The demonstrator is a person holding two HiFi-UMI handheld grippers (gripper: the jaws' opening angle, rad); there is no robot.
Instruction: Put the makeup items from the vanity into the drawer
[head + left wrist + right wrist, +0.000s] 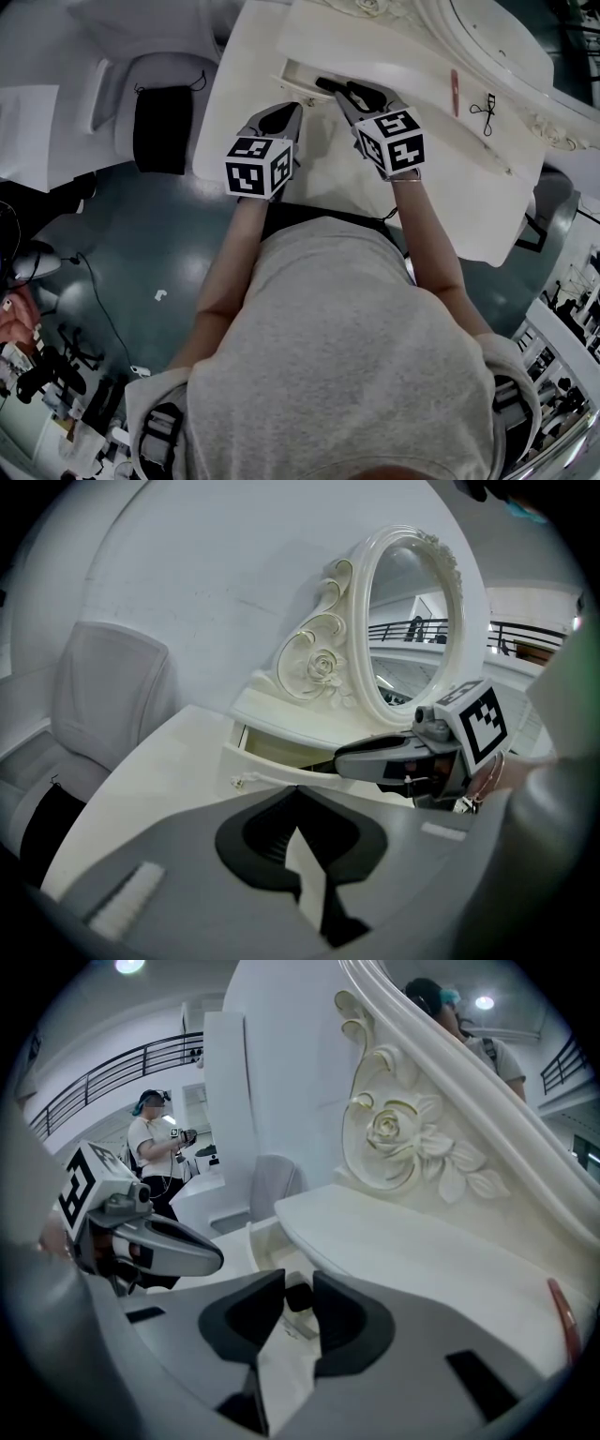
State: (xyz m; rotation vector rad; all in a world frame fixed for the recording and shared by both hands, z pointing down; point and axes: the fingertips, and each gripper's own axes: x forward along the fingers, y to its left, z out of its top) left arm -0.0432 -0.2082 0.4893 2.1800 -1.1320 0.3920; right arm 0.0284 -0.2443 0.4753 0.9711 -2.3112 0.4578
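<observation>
Dark makeup item [299, 1297] pinched btwn right gripper [298, 1279] jaws, over drawer [260, 1241].

1. A dark, glossy grey-green floor [141, 253] spreads around the furniture, with a thin cable [98, 305] trailing across it.
2. A white chair [169, 67] with a black pad [163, 127] on it stands just beside the left edge of the white vanity [239, 108].
3. At the vanity's back edge rises an oval mirror [412, 621] in a carved cream frame with a rose.
4. Behind it is a plain white wall [206, 574].
5. A dark railing [103, 1068] runs along an upper level, and round ceiling lights [484, 1002] glow above.
</observation>
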